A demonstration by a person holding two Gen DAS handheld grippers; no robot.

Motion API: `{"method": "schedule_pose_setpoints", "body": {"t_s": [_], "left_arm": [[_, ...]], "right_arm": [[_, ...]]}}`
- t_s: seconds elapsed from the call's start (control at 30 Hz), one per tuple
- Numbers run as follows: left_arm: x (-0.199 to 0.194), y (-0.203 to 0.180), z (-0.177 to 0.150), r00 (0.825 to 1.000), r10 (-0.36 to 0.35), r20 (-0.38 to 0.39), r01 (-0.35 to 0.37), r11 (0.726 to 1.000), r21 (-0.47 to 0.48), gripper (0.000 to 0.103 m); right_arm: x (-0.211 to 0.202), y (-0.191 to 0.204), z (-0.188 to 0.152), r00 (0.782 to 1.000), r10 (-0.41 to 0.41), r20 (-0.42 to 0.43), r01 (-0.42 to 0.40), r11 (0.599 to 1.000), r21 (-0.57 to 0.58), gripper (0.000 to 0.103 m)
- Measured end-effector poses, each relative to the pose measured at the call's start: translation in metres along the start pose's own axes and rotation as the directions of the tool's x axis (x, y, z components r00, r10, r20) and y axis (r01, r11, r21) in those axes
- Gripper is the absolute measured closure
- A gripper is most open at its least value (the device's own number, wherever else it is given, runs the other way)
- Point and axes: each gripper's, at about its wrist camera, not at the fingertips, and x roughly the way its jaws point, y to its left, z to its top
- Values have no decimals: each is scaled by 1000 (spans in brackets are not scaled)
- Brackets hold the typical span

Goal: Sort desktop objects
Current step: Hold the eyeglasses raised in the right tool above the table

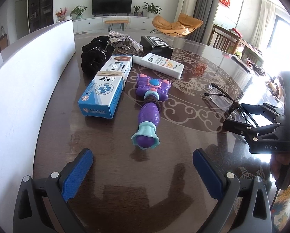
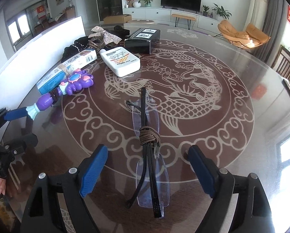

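Now right claw [image 2: 148,168] wide around folded glasses [image 2: 148,155] on table [image 2: 232,139]

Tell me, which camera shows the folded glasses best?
The right wrist view: the glasses lie full length between that gripper's open blue pads, a brown cord wound around them. The left wrist view shows them small at its right edge, partly hidden behind the other gripper.

— What lies ahead of the left gripper [image 1: 143,165]?
— A purple toy [image 1: 148,106], handle toward its spread jaws, beside a blue box [image 1: 106,85].
— And at right?
— The right gripper [image 1: 249,120], at folded glasses [image 1: 222,99].
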Motion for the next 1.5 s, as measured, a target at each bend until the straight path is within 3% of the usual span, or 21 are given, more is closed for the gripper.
{"method": "schedule_pose_setpoints", "body": {"t_s": [0.33,1.5], "left_arm": [[1,-2,0,1000,11,-5,-11,1000,8,0],[1,-1,1,1000,3,1,-3,1000,-5,0]], "right_arm": [[6,3,0,1000,9,14,-9,1000,-6,0],[6,3,-1,1000,0,17,0,1000,-4,0]]}}
